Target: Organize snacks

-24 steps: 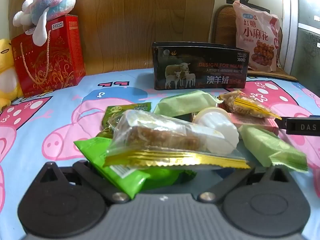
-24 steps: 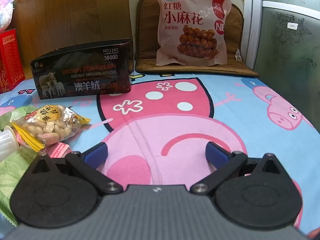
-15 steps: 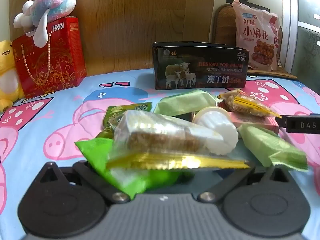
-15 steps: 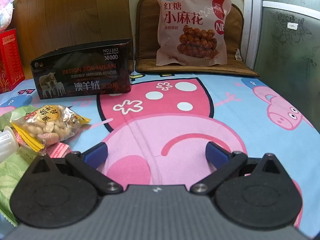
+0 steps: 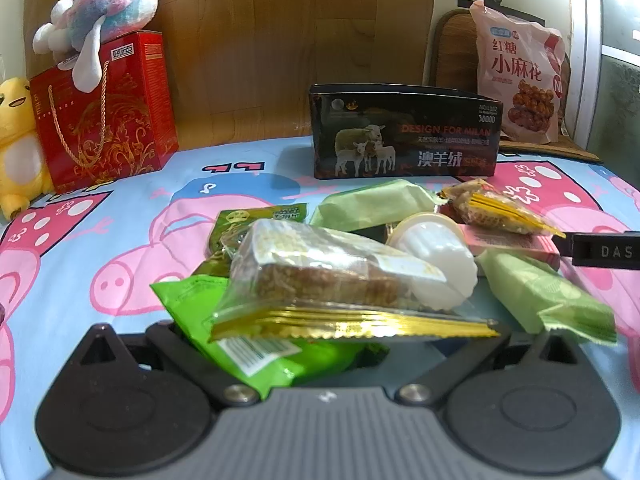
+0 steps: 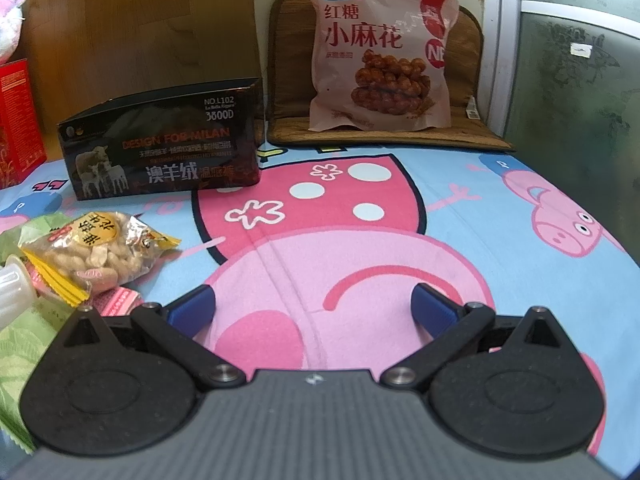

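Note:
A pile of snacks lies on the cartoon-pig cloth. In the left wrist view, my left gripper (image 5: 324,344) sits against the pile; a clear packet with a brown cake and gold edge (image 5: 320,276) and a bright green packet (image 5: 240,340) cover its fingertips, so its state is hidden. Behind lie a white jelly cup (image 5: 440,264), pale green packets (image 5: 540,292), a peanut bag (image 5: 484,208) and a pink packet (image 5: 516,242). My right gripper (image 6: 312,308) is open and empty over bare cloth, right of the peanut bag (image 6: 96,252).
An open black box with sheep on it (image 5: 404,136) stands behind the pile; it also shows in the right wrist view (image 6: 160,148). A red gift bag (image 5: 104,112) with plush toys stands far left. A large pink snack bag (image 6: 380,48) leans on a brown cushion.
The cake packet and green packet have shifted slightly at my left gripper. The right gripper has not moved.

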`<state>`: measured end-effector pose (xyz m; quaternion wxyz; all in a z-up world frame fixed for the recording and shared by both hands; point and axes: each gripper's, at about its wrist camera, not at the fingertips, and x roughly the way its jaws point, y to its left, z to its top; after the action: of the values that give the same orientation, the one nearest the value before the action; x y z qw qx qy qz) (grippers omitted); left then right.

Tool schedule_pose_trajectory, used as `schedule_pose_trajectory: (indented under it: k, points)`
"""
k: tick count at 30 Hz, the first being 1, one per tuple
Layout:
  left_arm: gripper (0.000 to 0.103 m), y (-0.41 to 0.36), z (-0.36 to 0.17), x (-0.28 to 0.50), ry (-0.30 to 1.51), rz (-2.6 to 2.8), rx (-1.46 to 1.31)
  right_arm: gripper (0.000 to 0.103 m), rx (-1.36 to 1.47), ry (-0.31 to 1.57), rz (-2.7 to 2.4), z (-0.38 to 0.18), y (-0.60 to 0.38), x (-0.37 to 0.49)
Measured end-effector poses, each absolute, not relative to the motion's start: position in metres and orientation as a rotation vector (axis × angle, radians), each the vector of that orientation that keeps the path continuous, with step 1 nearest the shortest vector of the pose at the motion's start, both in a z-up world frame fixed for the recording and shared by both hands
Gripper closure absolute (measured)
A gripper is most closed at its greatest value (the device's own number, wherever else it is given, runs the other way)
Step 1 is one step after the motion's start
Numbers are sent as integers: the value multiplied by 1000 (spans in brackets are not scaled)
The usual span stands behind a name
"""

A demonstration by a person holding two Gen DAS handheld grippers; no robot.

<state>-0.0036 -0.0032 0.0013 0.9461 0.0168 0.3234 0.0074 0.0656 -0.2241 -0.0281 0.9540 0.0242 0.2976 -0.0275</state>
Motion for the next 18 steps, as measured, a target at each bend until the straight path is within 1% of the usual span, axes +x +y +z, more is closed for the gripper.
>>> schedule_pose_trajectory:
  k: [8, 12, 15, 18]
  points:
    - [0, -3, 1, -4, 660, 15, 34, 0, 71, 611, 19, -25, -230, 52]
    - [0, -4, 3, -3, 693, 32, 27, 0, 151, 624, 135, -19, -241, 3]
    - [0, -9, 5, -17, 720, 78, -12, 0, 218, 625, 249, -20, -244, -37]
    - [0, -19, 4, -43, 707, 107, -26, 0, 181, 636, 279, -20, -230, -61]
